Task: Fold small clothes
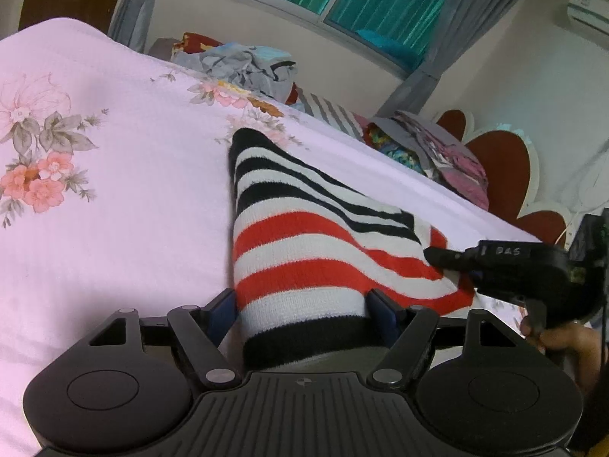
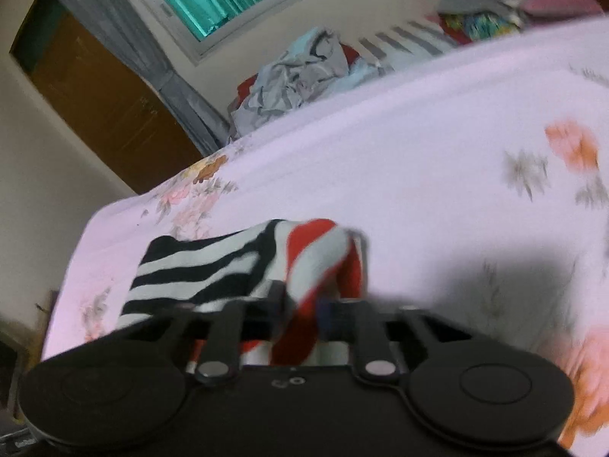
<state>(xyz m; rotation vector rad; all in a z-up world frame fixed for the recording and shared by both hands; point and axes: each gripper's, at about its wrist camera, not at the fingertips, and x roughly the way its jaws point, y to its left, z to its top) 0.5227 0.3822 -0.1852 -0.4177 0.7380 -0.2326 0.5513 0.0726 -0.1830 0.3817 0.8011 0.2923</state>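
A small knit garment [image 1: 300, 228] with black, white and red stripes lies on the pink floral bed sheet [image 1: 114, 198]. My left gripper [image 1: 302, 304] has its blue-padded fingers on either side of the garment's near black-and-white end and holds it. My right gripper [image 1: 437, 257] comes in from the right in the left wrist view and pinches the garment's red-striped corner. In the right wrist view the right gripper [image 2: 300, 306] is shut on a bunched red-and-white fold of the garment [image 2: 213, 262], lifted a little off the sheet [image 2: 418, 160]. That view is blurred.
A pile of crumpled grey and light-blue clothes [image 1: 251, 64] lies at the far edge of the bed, with striped and colourful clothes [image 1: 437, 148] beside it near the red-and-white headboard [image 1: 502, 160]. A window and grey curtains are behind. A brown door [image 2: 99, 95] is at the left.
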